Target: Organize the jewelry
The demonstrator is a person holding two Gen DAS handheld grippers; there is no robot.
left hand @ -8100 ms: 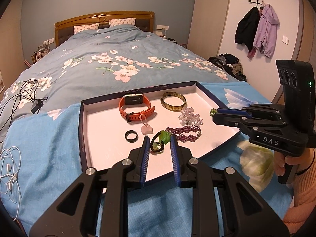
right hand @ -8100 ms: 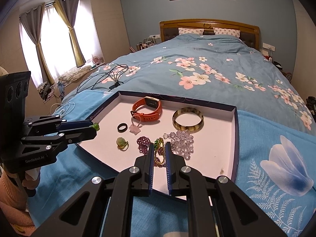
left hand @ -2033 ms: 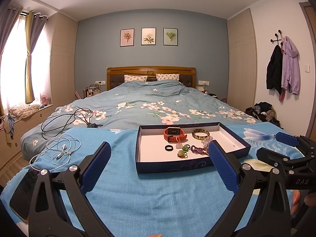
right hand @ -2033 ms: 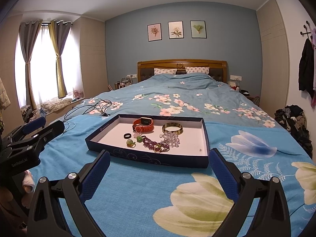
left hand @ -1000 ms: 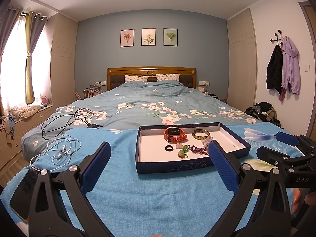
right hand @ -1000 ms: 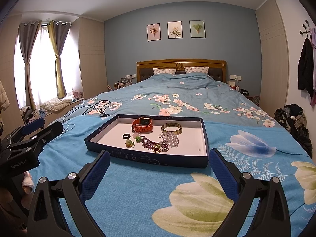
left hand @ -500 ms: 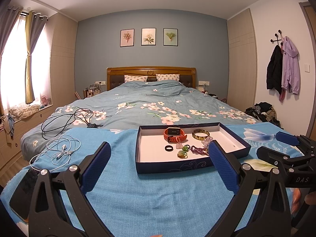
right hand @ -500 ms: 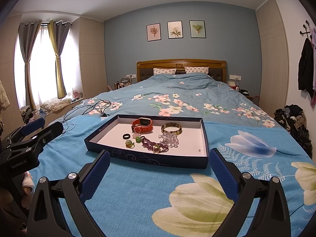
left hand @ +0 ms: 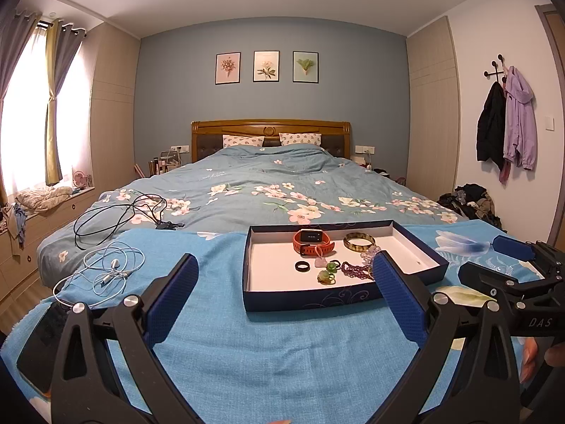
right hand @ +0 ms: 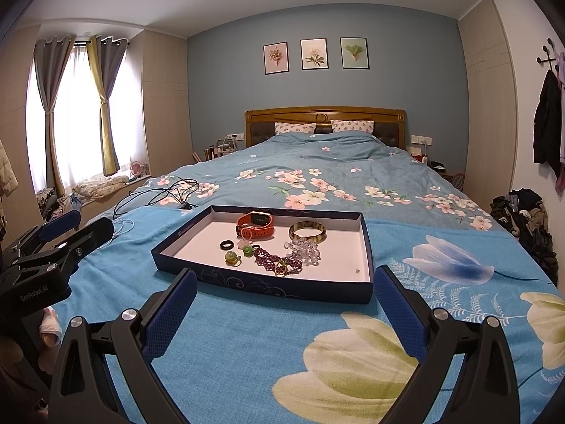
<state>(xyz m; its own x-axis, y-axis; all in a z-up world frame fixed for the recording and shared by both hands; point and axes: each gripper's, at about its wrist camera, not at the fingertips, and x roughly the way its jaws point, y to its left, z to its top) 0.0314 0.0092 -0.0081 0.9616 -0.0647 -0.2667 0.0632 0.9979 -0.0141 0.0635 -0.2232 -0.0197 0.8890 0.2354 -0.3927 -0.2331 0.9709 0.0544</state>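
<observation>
A dark blue tray (left hand: 317, 300) (right hand: 268, 288) with a white floor lies on the blue bedspread. In it are an orange watch (left hand: 312, 241) (right hand: 255, 225), a brown bangle (left hand: 359, 241) (right hand: 307, 232), a black ring (left hand: 302, 266) (right hand: 226, 245), a pink pendant (left hand: 320, 262), green bead pieces (left hand: 326, 275) (right hand: 231, 257), a purple bead bracelet (left hand: 355, 270) (right hand: 273, 259) and clear crystal beads (right hand: 305, 247). My left gripper (left hand: 282, 298) is wide open and empty, well short of the tray. My right gripper (right hand: 282, 304) is wide open and empty too.
White earphones (left hand: 106, 270) and a black cable (left hand: 120, 215) lie on the bed to the left. A dark phone (left hand: 42, 339) lies at the near left edge. Clothes are piled on the floor at right (right hand: 526, 212).
Since 8 s ago both grippers have let go, opened wide and pulled back from the tray. Over the last two seconds nothing has visibly moved.
</observation>
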